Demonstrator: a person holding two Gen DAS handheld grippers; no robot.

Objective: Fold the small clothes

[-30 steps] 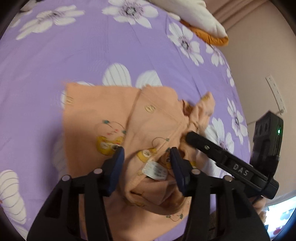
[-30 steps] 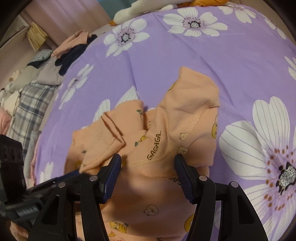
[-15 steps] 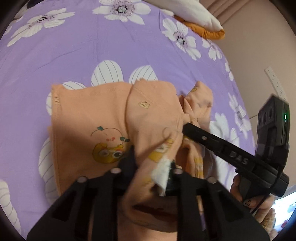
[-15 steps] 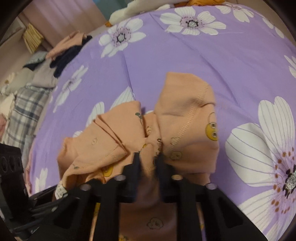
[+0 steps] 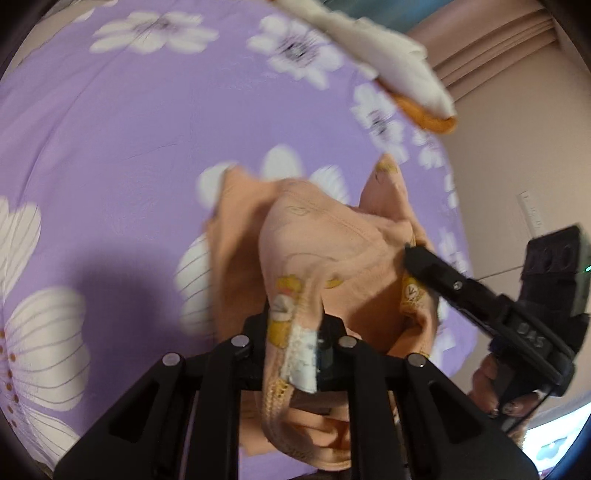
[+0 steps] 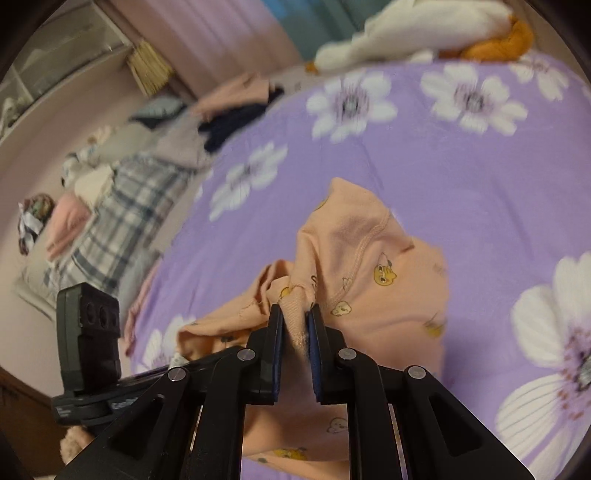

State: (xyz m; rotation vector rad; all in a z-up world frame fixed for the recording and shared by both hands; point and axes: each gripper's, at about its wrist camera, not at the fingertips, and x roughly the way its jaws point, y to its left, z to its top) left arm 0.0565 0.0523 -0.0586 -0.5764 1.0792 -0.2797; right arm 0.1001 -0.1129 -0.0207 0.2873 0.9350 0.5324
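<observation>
- The left gripper (image 5: 295, 332) pinches the peach garment (image 5: 332, 258) at its white-labelled hem.
- The right gripper (image 6: 295, 332) clamps another bunched edge.
- The garment drapes over the purple floral bedsheet (image 6: 443, 147).

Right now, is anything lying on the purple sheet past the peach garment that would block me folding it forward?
Nothing visible does. Both claws, left and right, pinch the peach garment, and the purple sheet beyond it is bare up to the pillows.

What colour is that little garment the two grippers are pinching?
Peach-orange garment printed with small yellow cartoon faces, clearest in the right wrist view.
</observation>
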